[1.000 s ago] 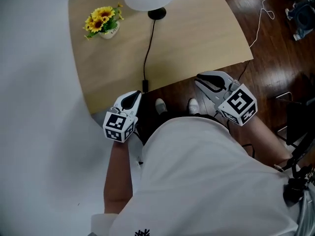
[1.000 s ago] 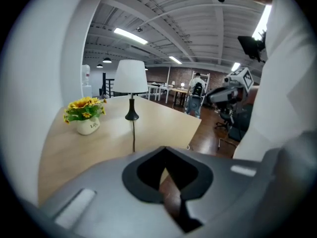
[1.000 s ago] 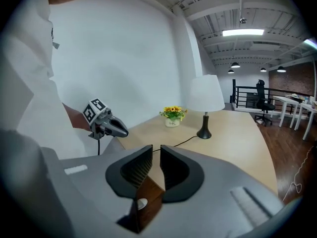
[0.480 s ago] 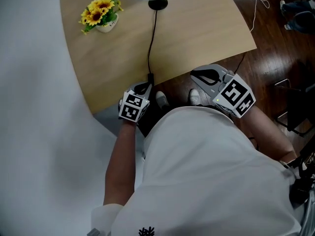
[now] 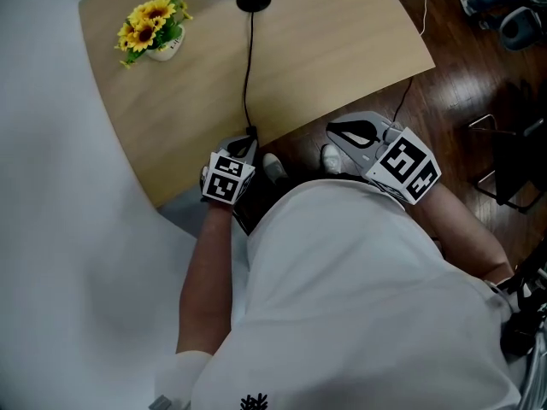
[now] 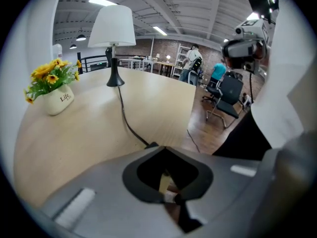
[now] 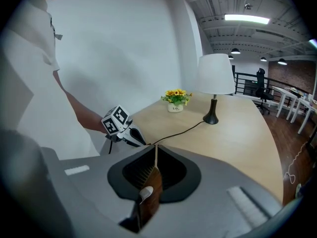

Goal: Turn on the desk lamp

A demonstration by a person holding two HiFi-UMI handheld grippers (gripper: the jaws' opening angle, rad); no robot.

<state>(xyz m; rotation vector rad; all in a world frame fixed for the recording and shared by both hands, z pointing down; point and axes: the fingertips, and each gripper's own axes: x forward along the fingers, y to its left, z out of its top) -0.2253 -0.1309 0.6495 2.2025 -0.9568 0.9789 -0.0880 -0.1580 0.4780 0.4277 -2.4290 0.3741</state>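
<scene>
Lampshade (image 6: 115,26) white tapered, cord (image 5: 249,67) thin black, desk (image 5: 342,49) pale woodgrain

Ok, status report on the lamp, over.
Left gripper shut, tip at the lamp cord by the table edge. Right gripper shut, empty, off the table. Lamp looks unlit. Nothing blocking the cord.

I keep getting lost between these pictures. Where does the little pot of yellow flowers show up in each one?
Head view: the flower pot sits upper left on the table.
Left gripper view: the flower pot is near the left edge.
Right gripper view: the flower pot is near the centre, small, across the table.
Shared landmark: the desk lamp stands to its right in all three.
</scene>
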